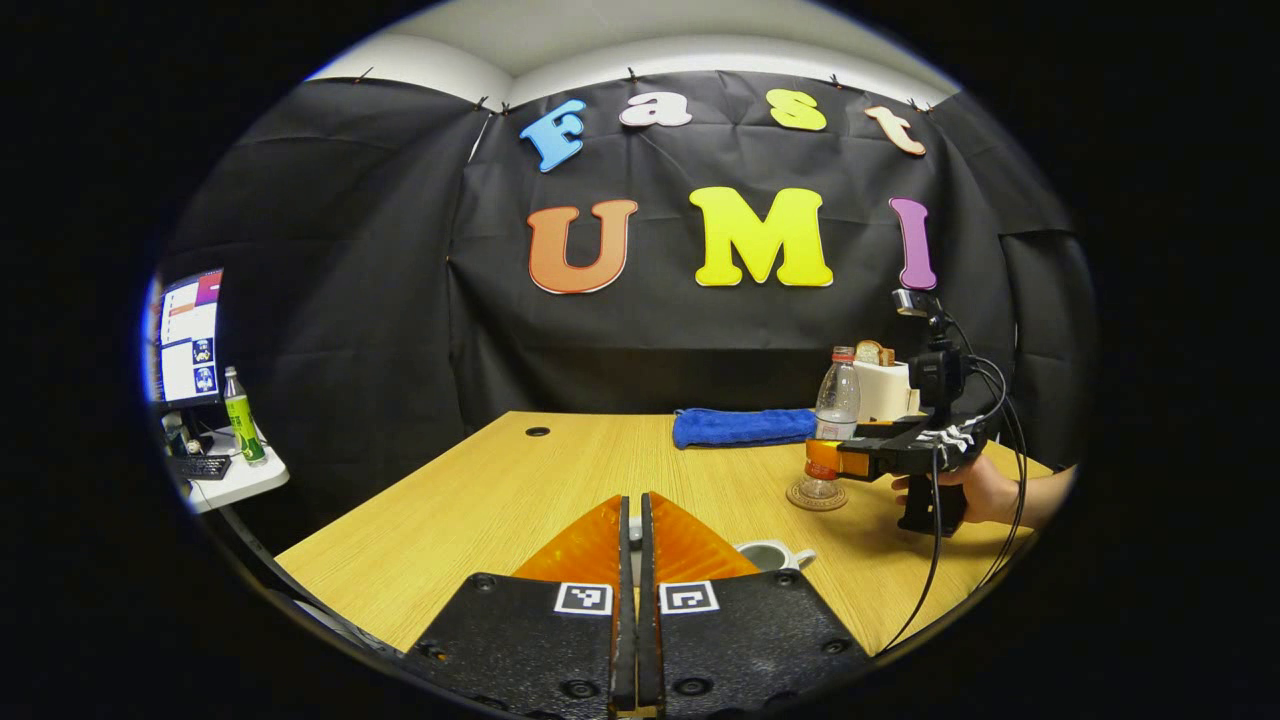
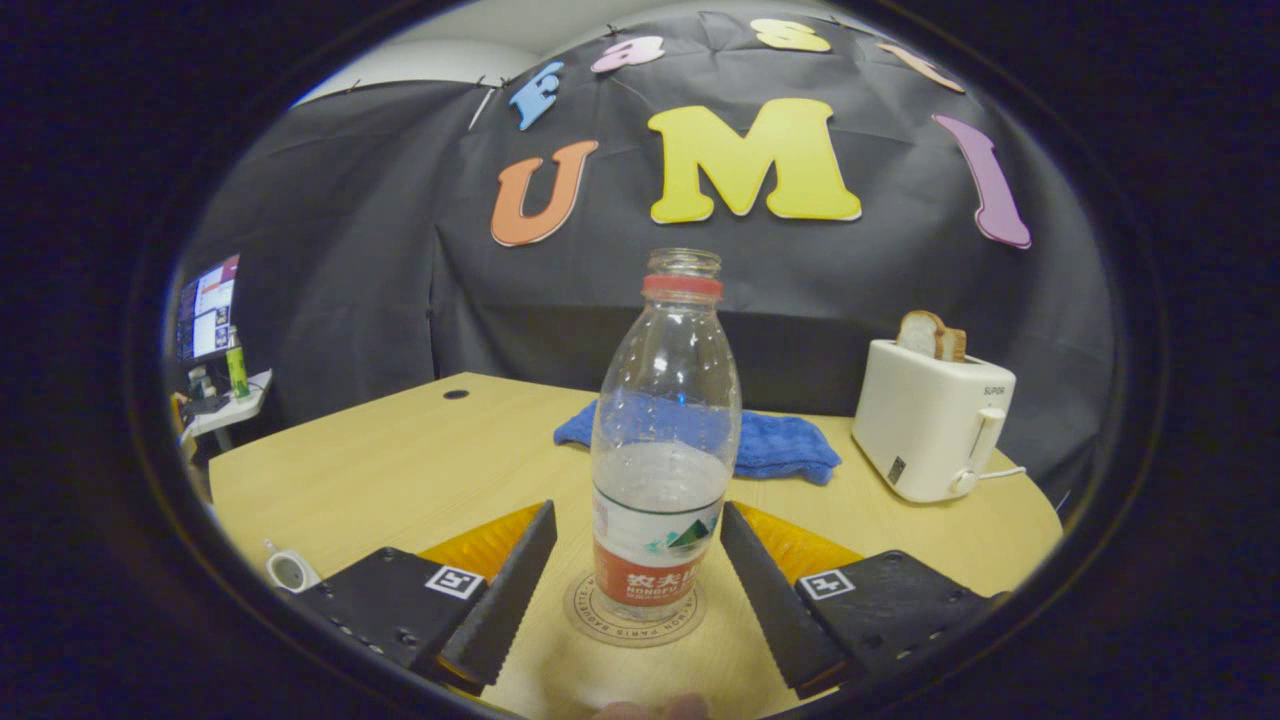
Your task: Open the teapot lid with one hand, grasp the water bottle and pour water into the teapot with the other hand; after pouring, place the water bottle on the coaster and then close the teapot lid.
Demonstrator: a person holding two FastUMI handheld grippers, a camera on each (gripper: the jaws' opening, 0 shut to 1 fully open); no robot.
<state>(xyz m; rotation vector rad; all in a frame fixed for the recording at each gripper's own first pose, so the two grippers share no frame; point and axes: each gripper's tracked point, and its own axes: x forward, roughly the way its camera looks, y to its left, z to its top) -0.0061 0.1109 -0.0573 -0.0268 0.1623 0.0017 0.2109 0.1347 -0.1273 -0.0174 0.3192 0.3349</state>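
The water bottle (image 2: pixel 664 440) stands upright on the round coaster (image 2: pixel 634 610), between the fingers of the right gripper (image 2: pixel 634 590); those fingers are spread wide, one at about eight o'clock of the bottle and the other at about four o'clock, each standing just apart from the label with a strip of table (image 2: pixel 400 470) showing in the gap; neither finger touches the bottle. The bottle has no cap on its neck, and it is clear, with water reaching a little under halfway up its body.

The left gripper view sees the same pair from the side: the water bottle (image 1: pixel 836 415) on its coaster (image 1: pixel 817 496) at about three o'clock of the frame, with the right gripper (image 1: pixel 822 460) reaching in from the right at the bottle's lower part, held by a hand (image 1: pixel 975 490). The left gripper (image 1: pixel 630 560) has its fingers pressed together with barely a slit between them, and whether anything is pinched there cannot be told; just past their tips, toward four o'clock, part of a white teapot (image 1: pixel 768 553) shows, mostly hidden behind the fingers, so its lid and its contents cannot be made out.

The right gripper view adds a white toaster (image 2: pixel 933 418) at two o'clock of the bottle, with bread slices (image 2: pixel 932 335) standing in its slots; a blue towel (image 2: pixel 770 445) lies behind the bottle toward twelve o'clock.
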